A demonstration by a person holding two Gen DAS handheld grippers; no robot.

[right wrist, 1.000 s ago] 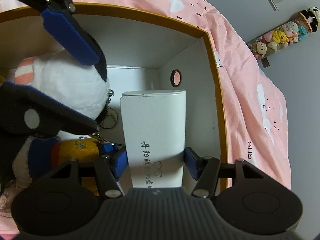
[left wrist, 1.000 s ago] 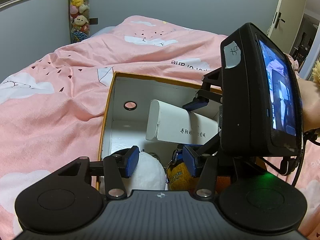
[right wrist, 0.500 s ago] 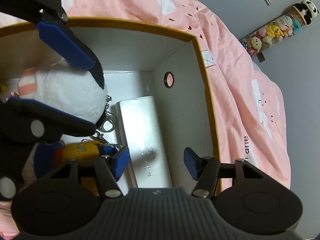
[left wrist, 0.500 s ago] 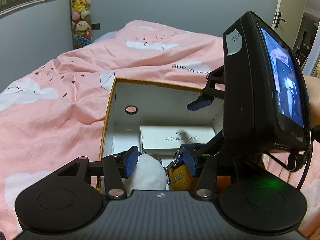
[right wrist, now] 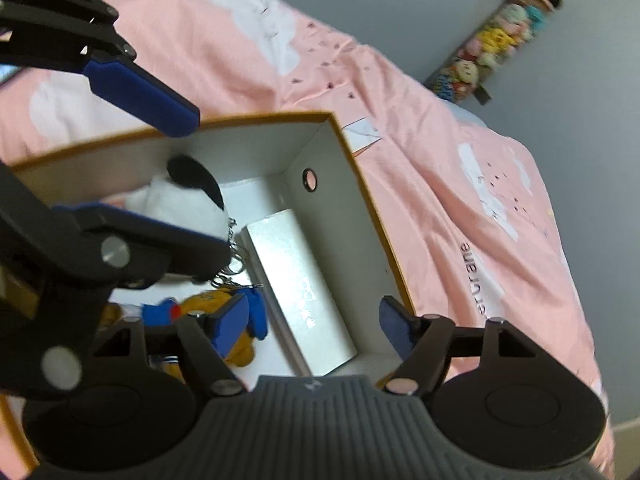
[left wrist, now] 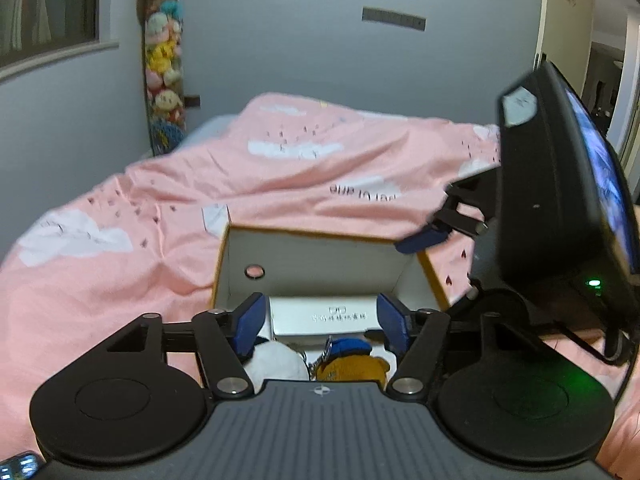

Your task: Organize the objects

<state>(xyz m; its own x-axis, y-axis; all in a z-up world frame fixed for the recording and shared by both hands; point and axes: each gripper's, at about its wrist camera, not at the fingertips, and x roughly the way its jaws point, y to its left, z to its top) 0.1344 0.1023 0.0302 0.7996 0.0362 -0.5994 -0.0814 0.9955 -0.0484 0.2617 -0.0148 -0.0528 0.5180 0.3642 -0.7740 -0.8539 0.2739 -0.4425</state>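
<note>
The open box [right wrist: 360, 216], white inside with an orange-brown rim, is sitting on the pink bedspread [left wrist: 120, 208]. A round hole [right wrist: 310, 179] is showing in one side wall.

The white rectangular case [right wrist: 300, 284] is lying flat on the box floor, running along the wall with the hole. The white plush toy [right wrist: 188, 200] with a black ear is lying beside the case, on the side away from that wall. The yellow-and-blue plush keychain [right wrist: 216, 308] is lying just beside the white plush toy, with metal key rings between the two.

The left gripper [left wrist: 320, 322] is hovering above the box rim; its jaws have just been opening and are standing wide, with nothing clamped between the blue pads [left wrist: 250, 320].

The right gripper [right wrist: 312, 320] is hovering above the case; its jaws have just been opening as well, and the pads are standing clear of the case on both sides.

A column of small plush toys [left wrist: 164, 64] is hanging on the grey wall beyond the bed.
</note>
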